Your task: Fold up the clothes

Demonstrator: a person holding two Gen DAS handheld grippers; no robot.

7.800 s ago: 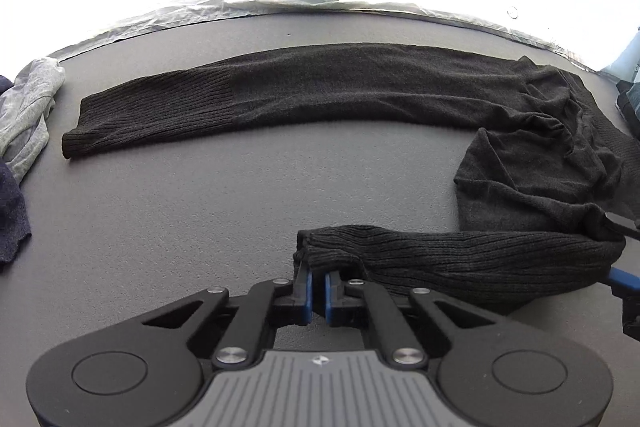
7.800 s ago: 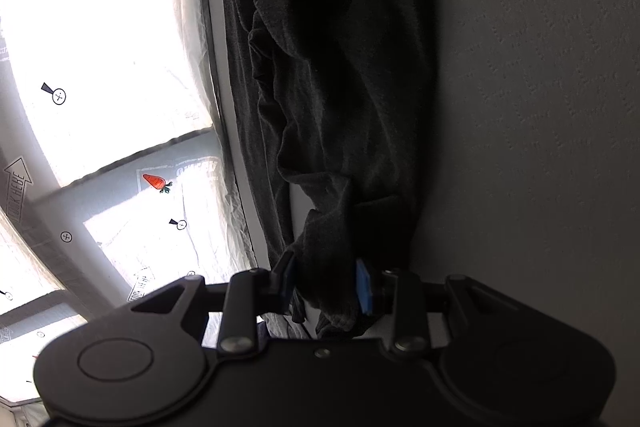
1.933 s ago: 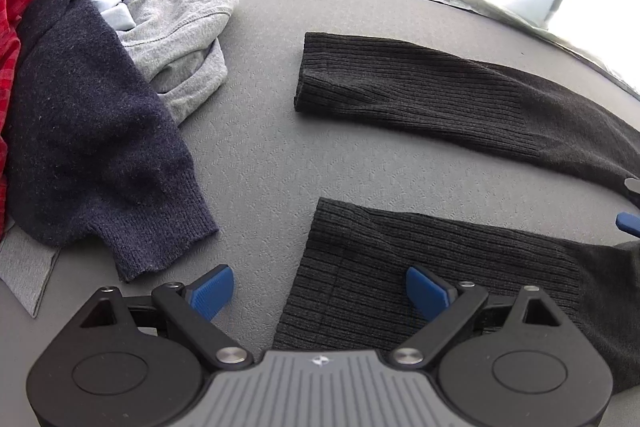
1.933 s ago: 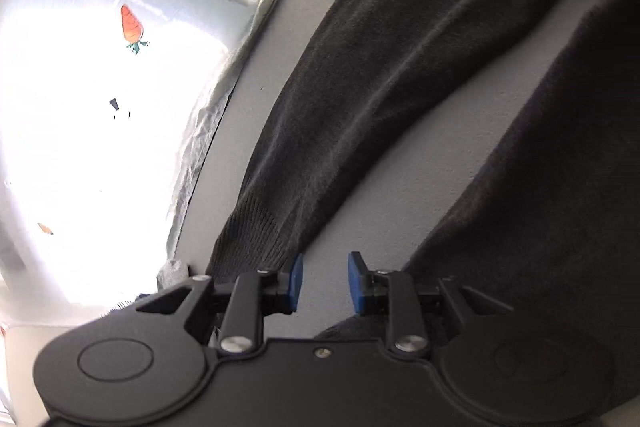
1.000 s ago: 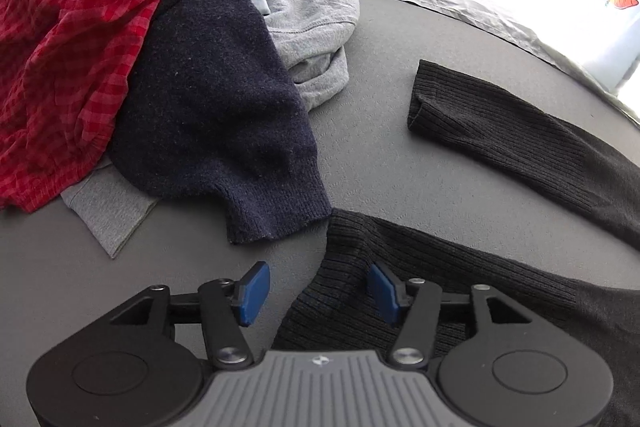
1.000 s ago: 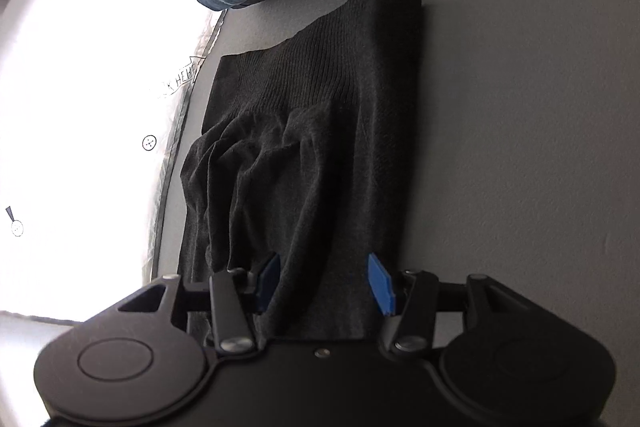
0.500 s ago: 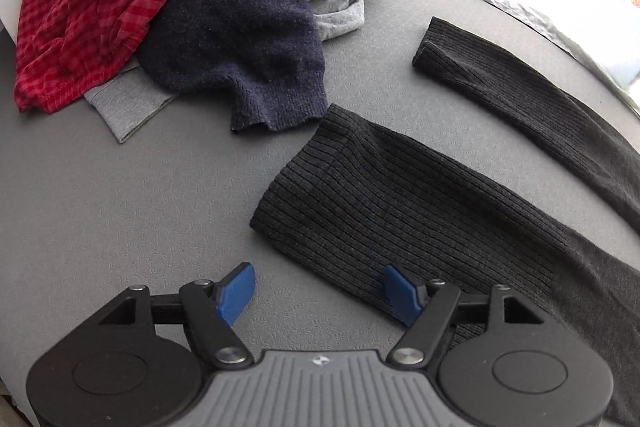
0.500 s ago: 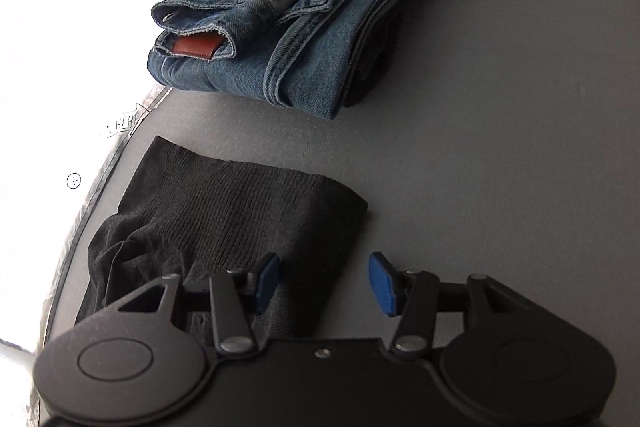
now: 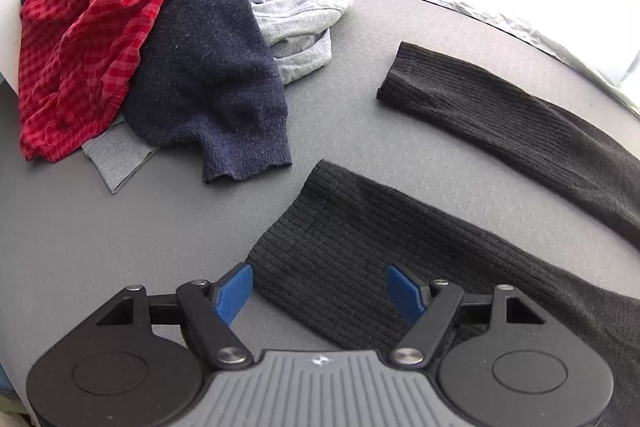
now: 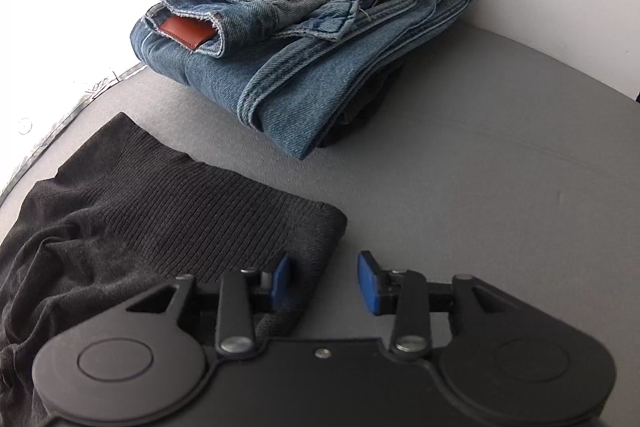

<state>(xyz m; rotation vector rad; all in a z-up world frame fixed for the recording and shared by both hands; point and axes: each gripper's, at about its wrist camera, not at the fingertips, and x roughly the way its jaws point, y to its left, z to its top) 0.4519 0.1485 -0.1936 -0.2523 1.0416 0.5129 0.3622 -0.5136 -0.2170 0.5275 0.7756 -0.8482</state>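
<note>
Tabletop (image 9: 100, 227): a grey textured surface is seen in both views; its far edge is bordered by a crinkled pale sheet against bright light.
Black sweater (image 9: 420, 267): it is laid flat on the tabletop. In the left wrist view two ribbed sleeves are shown, one near the far edge, the other nearer the camera with its cuff under the left gripper. In the right wrist view (image 10: 180, 195) the ribbed hem is seen towards the left edge of the tabletop, with rumpled cloth behind it.
Clothes pile (image 9: 160, 47): it is heaped at the far left corner in the left wrist view; a red checked shirt (image 9: 88, 39) is draped over a navy sweater (image 9: 208, 75), with grey garments (image 9: 300, 11) beneath and behind.
Jeans (image 10: 320, 39): they are folded in a stack at the far edge beside a white wall, apart from the hem; a brown leather patch is shown on the waistband.
Left gripper (image 9: 320, 291): its jaws are spread wide above the near sleeve's cuff, with nothing pinched; they have just been opening.
Right gripper (image 10: 324, 279): its jaws are partly apart and have just been closing; the hem's corner is lying between them, against the left pad (image 10: 280, 279), and is not pinched.
</note>
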